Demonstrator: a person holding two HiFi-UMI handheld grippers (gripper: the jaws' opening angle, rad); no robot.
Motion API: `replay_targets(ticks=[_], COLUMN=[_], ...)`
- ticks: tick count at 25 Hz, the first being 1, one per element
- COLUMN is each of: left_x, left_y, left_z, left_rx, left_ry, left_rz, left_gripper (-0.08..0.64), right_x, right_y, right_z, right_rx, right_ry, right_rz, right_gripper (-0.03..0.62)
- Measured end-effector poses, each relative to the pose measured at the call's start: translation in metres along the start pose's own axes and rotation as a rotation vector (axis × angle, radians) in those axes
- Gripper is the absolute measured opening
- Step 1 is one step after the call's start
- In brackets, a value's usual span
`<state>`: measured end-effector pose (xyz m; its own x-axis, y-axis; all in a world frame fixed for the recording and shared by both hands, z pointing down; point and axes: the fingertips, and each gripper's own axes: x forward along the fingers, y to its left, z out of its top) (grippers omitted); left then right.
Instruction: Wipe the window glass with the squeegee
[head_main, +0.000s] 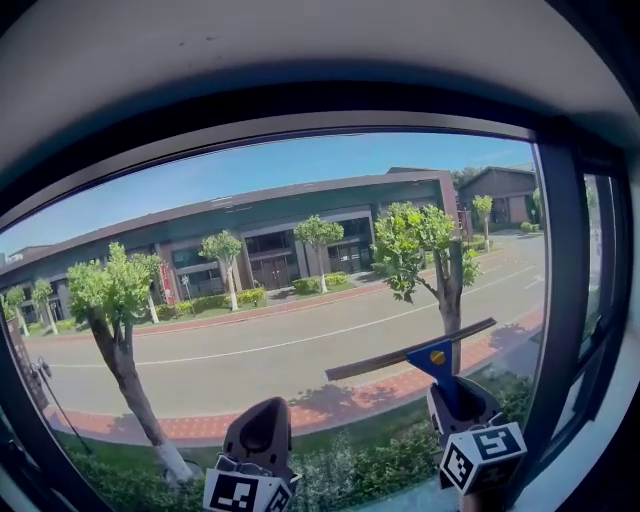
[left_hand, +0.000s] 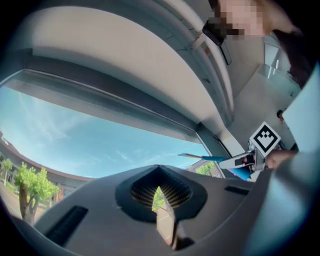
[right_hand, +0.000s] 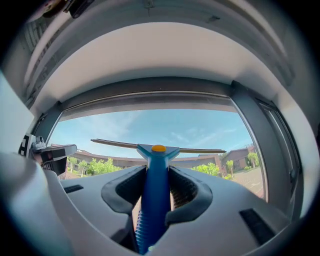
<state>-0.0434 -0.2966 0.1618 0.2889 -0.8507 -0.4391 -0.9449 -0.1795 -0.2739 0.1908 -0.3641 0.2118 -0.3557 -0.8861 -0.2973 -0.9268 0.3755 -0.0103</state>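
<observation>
Window glass ahead, street beyond. Right tool clenched on squeegee at its blue ribbed handle: light, stiff plastic, I'd judge, so that's the right hold. Blade tilted at the pane's lower right, contact unclear. Left tool closed, empty, low alongside

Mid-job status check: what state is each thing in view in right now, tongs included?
squeegee, held by its handle, blade up and tilted with its right end higher.
right tongs, shut on the squeegee.
left tongs, shut, nothing between them.
window glass, see-through; whether the blade touches it cannot be told.
</observation>
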Motion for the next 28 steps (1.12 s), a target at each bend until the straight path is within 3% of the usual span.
replay_targets(ticks=[5, 10, 16, 23, 28], left_x=[0.029, 0.059, 0.082, 0.131, 0.154], left_y=[0.018, 0.032, 0.037, 0.032, 0.032], left_z=[0.05, 0.093, 0.135, 0.174, 0.188], left_rx=[0.149, 0.209, 0.208, 0.268, 0.242], left_ry=[-0.126, -0.205, -0.248, -0.315, -0.285], left_rz=[0.024, 0.062, 0.086, 0.042, 0.033], left_gripper=[0.002, 0.002, 0.002, 0.002, 0.002], right_x=[0.028, 0.054, 0.079, 0.108, 0.124], right_y=[-0.004, -0.011, -0.013, -0.006, -0.019], right_z=[0.083, 0.134, 0.172, 0.209, 0.241], right_rx=[-0.05, -0.023, -0.023, -0.07, -0.061], right_ry=[-0.129, -0.182, -0.217, -0.245, -0.256], right_rz=[-0.004, -0.011, -0.02, -0.024, -0.05], right_gripper=[0.138, 0.138, 0.138, 0.138, 0.138])
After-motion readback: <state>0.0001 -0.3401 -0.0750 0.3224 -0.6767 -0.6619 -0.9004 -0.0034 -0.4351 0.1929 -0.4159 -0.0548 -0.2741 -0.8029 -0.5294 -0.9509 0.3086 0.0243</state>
